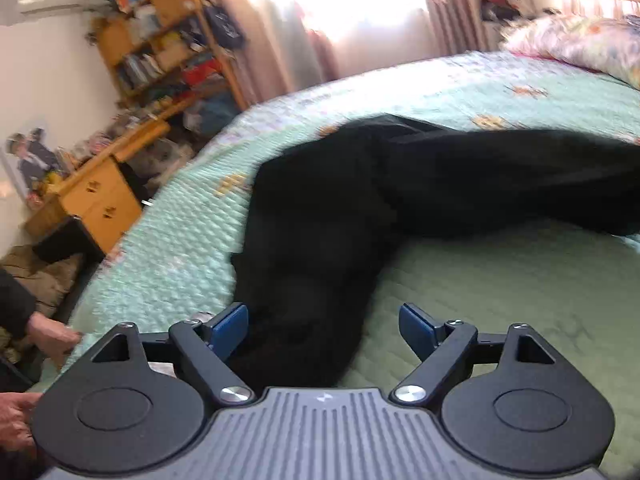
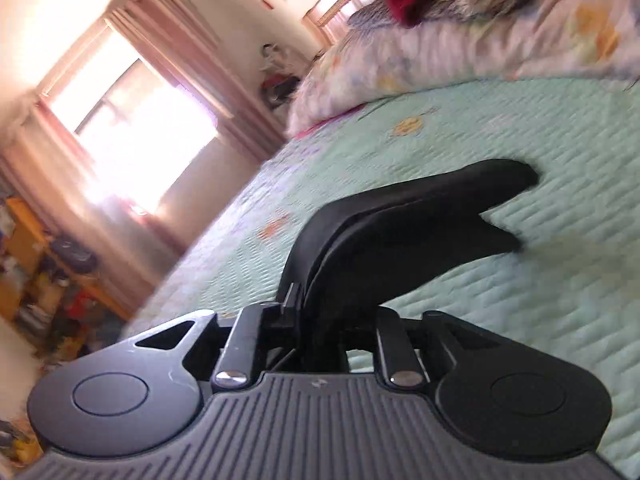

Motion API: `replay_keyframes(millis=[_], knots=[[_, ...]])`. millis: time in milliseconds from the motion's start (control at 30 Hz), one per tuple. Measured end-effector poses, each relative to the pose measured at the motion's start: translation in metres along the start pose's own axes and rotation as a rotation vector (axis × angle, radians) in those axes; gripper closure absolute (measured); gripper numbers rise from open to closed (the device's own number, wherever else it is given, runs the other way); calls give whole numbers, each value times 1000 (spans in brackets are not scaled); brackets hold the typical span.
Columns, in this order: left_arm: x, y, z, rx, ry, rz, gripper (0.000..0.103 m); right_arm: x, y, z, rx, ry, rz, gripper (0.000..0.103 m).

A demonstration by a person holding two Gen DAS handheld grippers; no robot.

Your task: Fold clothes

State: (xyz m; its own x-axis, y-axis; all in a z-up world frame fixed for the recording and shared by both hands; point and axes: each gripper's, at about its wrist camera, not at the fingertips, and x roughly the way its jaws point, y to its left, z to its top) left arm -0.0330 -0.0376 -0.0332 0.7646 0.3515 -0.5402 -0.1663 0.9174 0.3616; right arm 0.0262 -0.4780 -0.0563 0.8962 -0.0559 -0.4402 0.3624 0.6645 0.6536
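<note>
- Holding a bit of the black clothes (image 2: 400, 232) in my right gripper (image 2: 320, 320), whose fingers are pinched together on the cloth. The rest hangs out ahead of it onto the green blanket (image 2: 520, 140).
- My left gripper (image 1: 323, 330) has its blue fingers (image 1: 230, 326) wide apart, holding nothing. The black clothes (image 1: 360, 200) lie just in front, partly between them.
- I think the cloth could slip out, because the pinch is small.
- Pulling too fast could bunch up the fold.
</note>
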Motion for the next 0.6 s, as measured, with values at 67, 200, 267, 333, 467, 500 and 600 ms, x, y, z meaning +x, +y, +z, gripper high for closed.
replay_keyframes(millis=[67, 200, 267, 333, 467, 500, 600], knots=[[0, 4, -7, 1, -25, 62, 14, 8, -23, -5, 86, 113, -82, 74], [4, 16, -15, -1, -29, 119, 9, -11, -48, -33, 143, 153, -110, 63], [11, 21, -18, 1, -14, 127, 7, -29, -45, -44, 120, 132, -86, 53], [24, 21, -21, 16, 25, 123, 7, -43, -37, -48, 89, 126, -50, 42], [46, 27, -28, -45, 134, 27, 7, -56, -10, -56, 15, 168, 58, 32], [51, 29, -30, -63, 161, -9, 7, -57, -3, -58, -1, 188, 81, 31], [67, 34, -38, -99, 237, -94, 7, -58, 13, -63, -30, 258, 130, 28]])
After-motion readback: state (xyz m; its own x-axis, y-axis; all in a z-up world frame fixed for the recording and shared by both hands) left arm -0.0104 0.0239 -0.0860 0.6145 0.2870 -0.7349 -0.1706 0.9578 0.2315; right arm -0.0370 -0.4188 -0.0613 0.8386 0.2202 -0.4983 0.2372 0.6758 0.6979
